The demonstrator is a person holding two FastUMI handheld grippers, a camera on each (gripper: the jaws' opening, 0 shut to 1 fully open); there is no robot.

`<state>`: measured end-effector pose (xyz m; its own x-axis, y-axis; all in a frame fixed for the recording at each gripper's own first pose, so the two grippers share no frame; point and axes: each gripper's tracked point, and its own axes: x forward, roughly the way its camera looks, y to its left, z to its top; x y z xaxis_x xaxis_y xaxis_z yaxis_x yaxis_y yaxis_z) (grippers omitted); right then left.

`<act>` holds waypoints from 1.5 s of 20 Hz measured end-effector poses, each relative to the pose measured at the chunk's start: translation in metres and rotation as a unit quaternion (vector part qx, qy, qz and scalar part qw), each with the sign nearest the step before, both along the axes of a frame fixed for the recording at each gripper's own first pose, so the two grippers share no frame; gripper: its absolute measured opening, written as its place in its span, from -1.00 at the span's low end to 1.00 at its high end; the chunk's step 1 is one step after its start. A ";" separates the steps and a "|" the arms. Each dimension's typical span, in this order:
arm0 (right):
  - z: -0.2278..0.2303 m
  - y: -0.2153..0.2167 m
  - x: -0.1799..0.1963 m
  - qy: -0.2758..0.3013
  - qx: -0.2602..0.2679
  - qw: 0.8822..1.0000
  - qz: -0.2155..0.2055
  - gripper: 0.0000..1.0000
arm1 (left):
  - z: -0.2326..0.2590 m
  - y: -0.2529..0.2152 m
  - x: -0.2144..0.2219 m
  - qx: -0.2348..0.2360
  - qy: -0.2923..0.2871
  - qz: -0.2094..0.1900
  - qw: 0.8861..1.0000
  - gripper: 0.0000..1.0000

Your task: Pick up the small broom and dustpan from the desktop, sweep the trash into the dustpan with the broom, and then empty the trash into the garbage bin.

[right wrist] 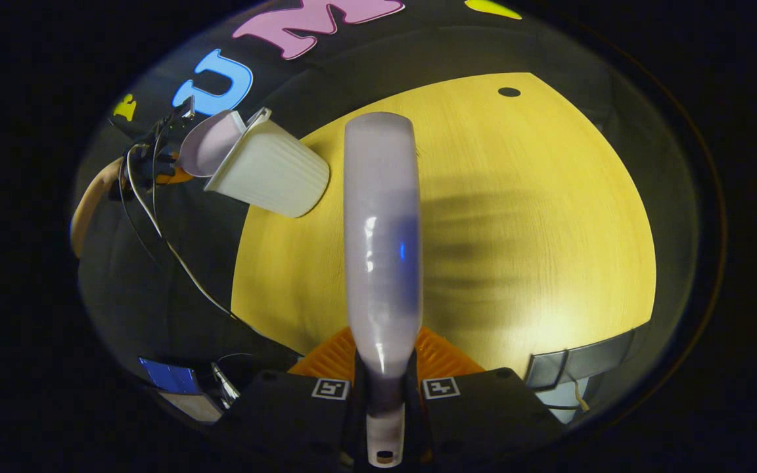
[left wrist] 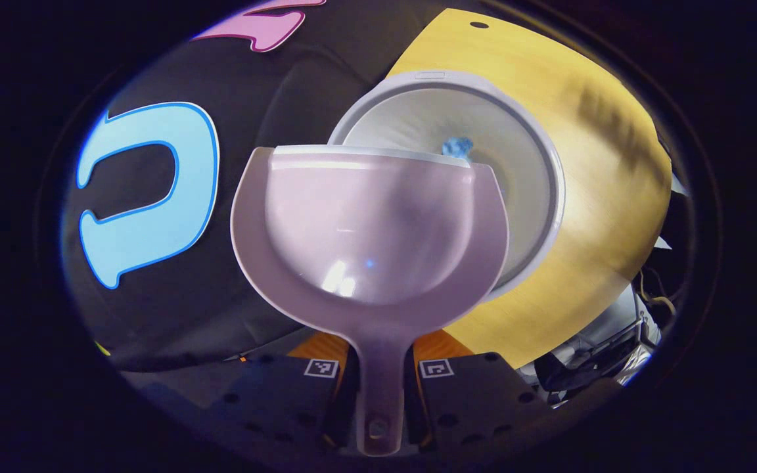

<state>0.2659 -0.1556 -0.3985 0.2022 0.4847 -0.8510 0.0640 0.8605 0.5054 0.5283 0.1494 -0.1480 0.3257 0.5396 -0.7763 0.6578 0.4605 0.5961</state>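
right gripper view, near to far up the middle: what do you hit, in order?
Right gripper, shut on the broom handle → broom standing up the centre → wooden desktop behind it → dark hole near the desktop's far edge → black booth wall.

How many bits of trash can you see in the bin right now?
1. A blue scrap lies inside the bin, just past the front lip of the dustpan in the left gripper view. The dustpan covers part of the bin, so more may be hidden.
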 end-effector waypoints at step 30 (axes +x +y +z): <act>-0.122 -0.019 0.003 0.100 -0.167 0.980 0.041 -0.48 | -0.346 -0.263 -0.144 -0.462 -0.083 0.248 0.847 -0.43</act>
